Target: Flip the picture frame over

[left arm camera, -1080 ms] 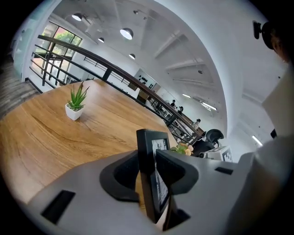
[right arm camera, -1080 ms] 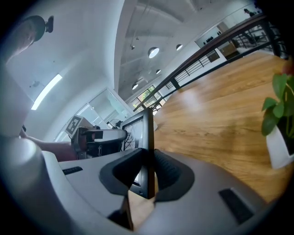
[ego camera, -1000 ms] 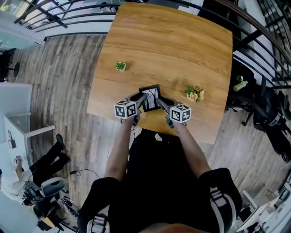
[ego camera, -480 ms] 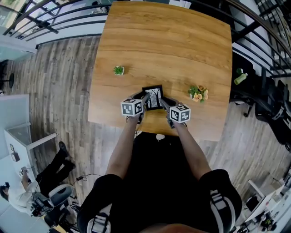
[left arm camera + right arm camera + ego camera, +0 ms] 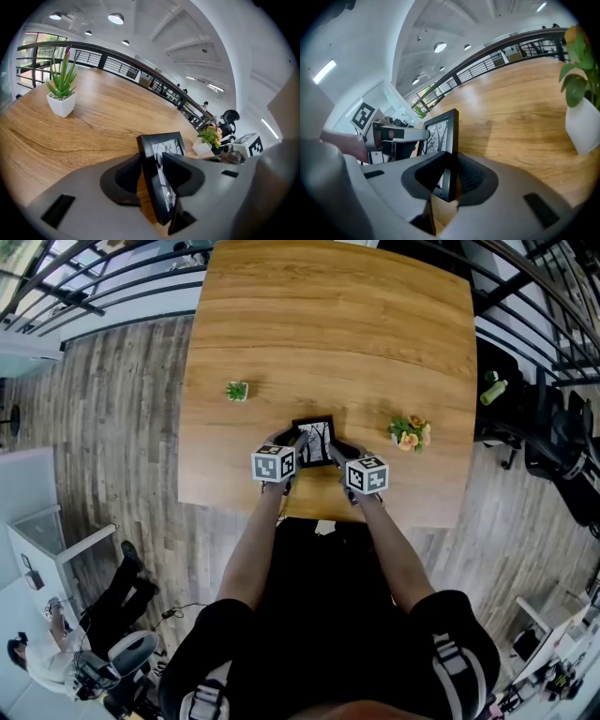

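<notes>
Black-edged picture frame point(image 5: 315, 439) stands steeply tilted toward six o'clock of the counter point(image 5: 328, 324), its printed face turned to the person. The right tongs point(image 5: 451, 164) clamp one side edge. The left tongs point(image 5: 152, 166) have just been opening, their jaws slack around the opposite edge. The turn looks mid-way at best: laying the frame flat and releasing it seem left.

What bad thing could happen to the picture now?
The left gripper has just been opening its fingers, and the picture frame stands loose between them. Only the right gripper pinches it, by one edge, so it might swing or slip and bang onto the table. Pulling the left fingers away could also snag it.
</notes>
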